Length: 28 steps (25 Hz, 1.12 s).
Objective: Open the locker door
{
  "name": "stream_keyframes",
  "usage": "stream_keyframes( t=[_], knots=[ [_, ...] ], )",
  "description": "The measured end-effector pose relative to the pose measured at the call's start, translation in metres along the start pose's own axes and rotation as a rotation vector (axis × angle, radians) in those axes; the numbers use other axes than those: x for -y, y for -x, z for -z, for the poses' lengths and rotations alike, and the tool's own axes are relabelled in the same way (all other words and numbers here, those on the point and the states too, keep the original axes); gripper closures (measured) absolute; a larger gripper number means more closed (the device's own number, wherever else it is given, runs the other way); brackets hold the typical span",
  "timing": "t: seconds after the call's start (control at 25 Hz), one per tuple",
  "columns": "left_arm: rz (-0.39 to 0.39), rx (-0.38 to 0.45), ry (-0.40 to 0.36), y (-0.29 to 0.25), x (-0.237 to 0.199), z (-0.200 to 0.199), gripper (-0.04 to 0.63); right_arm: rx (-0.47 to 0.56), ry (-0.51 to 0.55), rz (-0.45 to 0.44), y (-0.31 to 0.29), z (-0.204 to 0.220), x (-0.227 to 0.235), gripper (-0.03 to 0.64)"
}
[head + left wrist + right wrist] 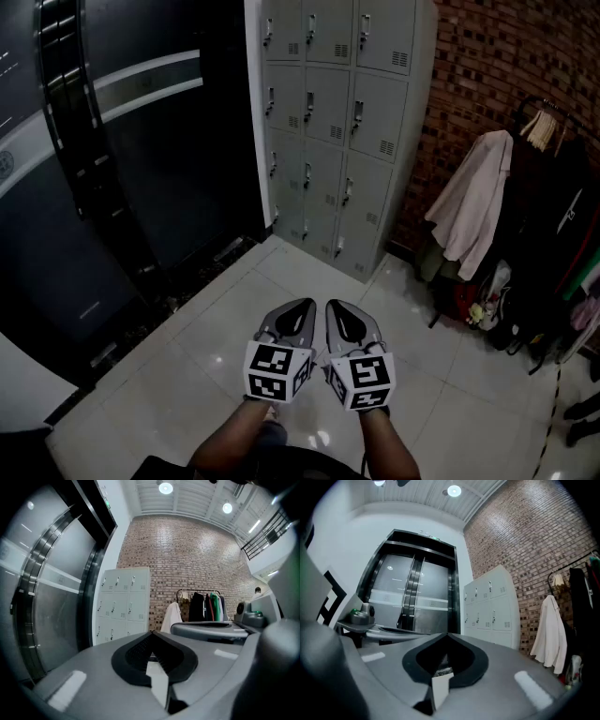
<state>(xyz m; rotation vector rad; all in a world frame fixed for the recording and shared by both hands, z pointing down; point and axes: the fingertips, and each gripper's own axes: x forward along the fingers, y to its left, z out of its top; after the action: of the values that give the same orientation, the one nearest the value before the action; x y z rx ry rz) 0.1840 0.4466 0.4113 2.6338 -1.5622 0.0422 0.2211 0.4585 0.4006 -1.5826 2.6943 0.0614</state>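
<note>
A grey metal locker block (339,122) stands against the brick wall, straight ahead across the floor; all its small doors look closed. It also shows as a pale cabinet (123,606) in the left gripper view and a white cabinet (492,611) in the right gripper view. My left gripper (307,302) and right gripper (332,303) are held side by side low in the head view, well short of the lockers. Both are shut with nothing between the jaws, tips meeting (151,633) (446,633).
A dark glass revolving door (103,169) fills the left. A clothes rack (548,216) with a pale coat (473,202) and dark garments stands at the right by the brick wall (497,75). Glossy white floor tiles (244,309) lie between me and the lockers.
</note>
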Motion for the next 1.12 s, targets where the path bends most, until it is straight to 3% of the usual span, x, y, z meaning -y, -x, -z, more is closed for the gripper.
stream_keyframes(
  t=[0.24, 0.8, 1.12],
  knots=[
    [-0.005, 0.02, 0.003, -0.039, -0.041, -0.002, 0.589, -0.003, 0.021, -0.005, -0.055, 0.006, 0.011, 0.62],
    [0.06, 0.014, 0.032, -0.164, -0.207, -0.035, 0.589, -0.06, 0.044, 0.046, -0.261, 0.003, 0.023, 0.62],
    [0.084, 0.011, 0.05, -0.207, -0.281, -0.042, 0.589, -0.089, 0.074, 0.064, -0.342, 0.007, 0.014, 0.62]
  ],
)
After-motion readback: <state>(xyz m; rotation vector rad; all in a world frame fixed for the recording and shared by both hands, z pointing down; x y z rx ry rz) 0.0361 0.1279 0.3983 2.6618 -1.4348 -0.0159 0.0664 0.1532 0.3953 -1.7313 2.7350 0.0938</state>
